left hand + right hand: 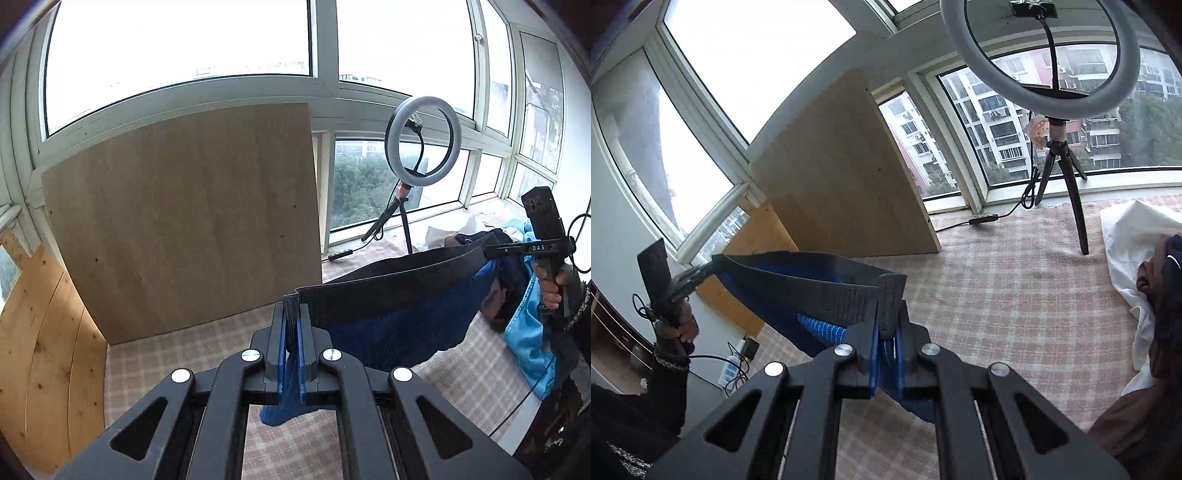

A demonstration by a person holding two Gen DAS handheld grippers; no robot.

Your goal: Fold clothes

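Note:
A blue garment with a wide dark grey elastic waistband (391, 291) hangs stretched in the air between my two grippers, above the pink checked cloth (192, 350). My left gripper (291, 314) is shut on one end of the waistband. The right gripper (491, 253) holds the other end at the right of the left wrist view. In the right wrist view my right gripper (888, 314) is shut on the waistband (827, 291), and the left gripper (709, 267) holds the far end at the left. The blue fabric (388, 336) sags below the band.
A wooden board (184, 221) leans upright against the windows. A ring light on a tripod (1052, 74) stands on the checked cloth (1015, 280). A pile of other clothes (1145, 295), white, brown and dark, lies at the right. A light blue garment (528, 343) hangs by the right hand.

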